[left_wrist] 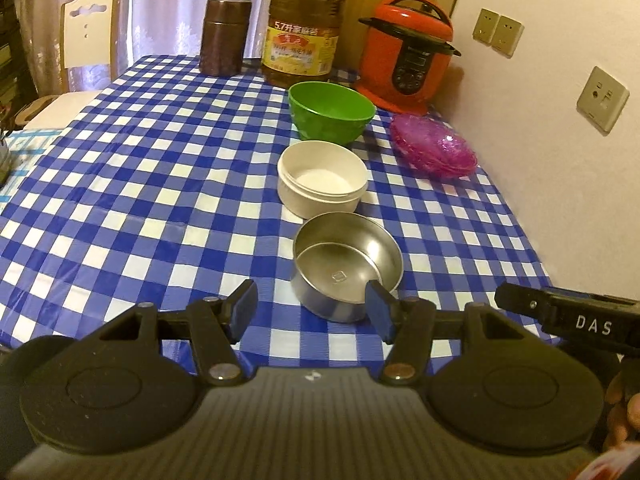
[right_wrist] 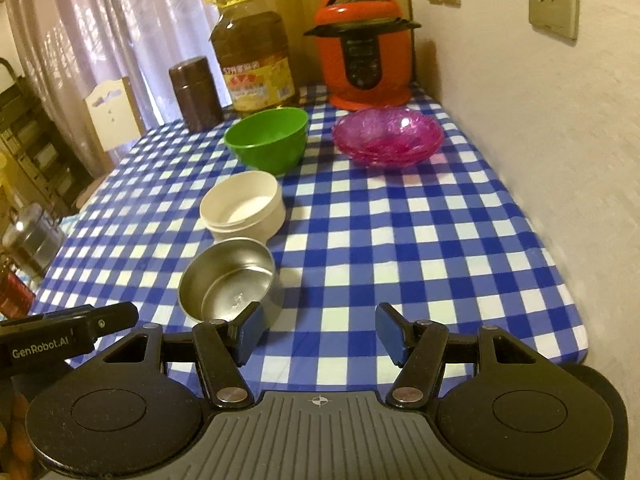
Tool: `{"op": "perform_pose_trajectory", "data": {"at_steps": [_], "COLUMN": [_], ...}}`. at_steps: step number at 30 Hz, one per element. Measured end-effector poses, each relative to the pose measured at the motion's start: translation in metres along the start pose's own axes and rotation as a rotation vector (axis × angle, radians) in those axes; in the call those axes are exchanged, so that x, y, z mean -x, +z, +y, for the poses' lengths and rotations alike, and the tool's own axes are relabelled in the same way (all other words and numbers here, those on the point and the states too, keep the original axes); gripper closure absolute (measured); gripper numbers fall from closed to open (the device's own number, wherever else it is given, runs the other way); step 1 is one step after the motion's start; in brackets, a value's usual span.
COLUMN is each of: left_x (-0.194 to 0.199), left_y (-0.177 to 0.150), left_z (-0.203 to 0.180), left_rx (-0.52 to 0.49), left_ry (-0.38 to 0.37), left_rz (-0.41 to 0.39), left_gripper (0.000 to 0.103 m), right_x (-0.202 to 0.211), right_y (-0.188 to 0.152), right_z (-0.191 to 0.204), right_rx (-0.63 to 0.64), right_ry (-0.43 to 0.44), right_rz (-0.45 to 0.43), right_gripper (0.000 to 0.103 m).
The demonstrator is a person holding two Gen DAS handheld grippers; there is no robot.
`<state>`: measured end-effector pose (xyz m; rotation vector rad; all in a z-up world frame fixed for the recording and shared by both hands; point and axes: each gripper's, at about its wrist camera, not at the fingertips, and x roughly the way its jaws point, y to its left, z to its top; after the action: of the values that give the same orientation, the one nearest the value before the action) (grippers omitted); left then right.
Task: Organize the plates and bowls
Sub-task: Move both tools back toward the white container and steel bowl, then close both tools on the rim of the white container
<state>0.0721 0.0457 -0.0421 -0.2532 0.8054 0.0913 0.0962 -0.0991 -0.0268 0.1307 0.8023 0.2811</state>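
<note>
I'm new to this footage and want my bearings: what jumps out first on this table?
A row of three bowls runs up the blue-and-white checked tablecloth: a shiny steel bowl nearest, a cream round bowl behind it, then a green plastic bowl. Right of the green one sits a stack of pink glass plates, with an orange-red electric pressure cooker behind.

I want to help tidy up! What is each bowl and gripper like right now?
Steel bowl: upright, empty.
White bowl: upright, empty.
Green bowl: upright, empty.
Pink glass plates: stacked.
Pressure cooker: lid on.
Left gripper: open.
Right gripper: open.
</note>
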Motion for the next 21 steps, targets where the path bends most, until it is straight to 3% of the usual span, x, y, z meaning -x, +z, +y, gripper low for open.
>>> {"op": "perform_pose_trajectory", "data": {"at_steps": [21], "left_x": [-0.016], "left_y": [0.022], "left_z": [0.014], "left_rx": [0.031], "left_ry": [0.021], "left_rz": [-0.013], "left_gripper": [0.047], "right_x": [-0.026], "right_y": [0.006], "right_z": [0.004], "right_rx": [-0.011], "right_ry": [0.007], "right_rz": [0.019], "right_gripper": [0.041]}}
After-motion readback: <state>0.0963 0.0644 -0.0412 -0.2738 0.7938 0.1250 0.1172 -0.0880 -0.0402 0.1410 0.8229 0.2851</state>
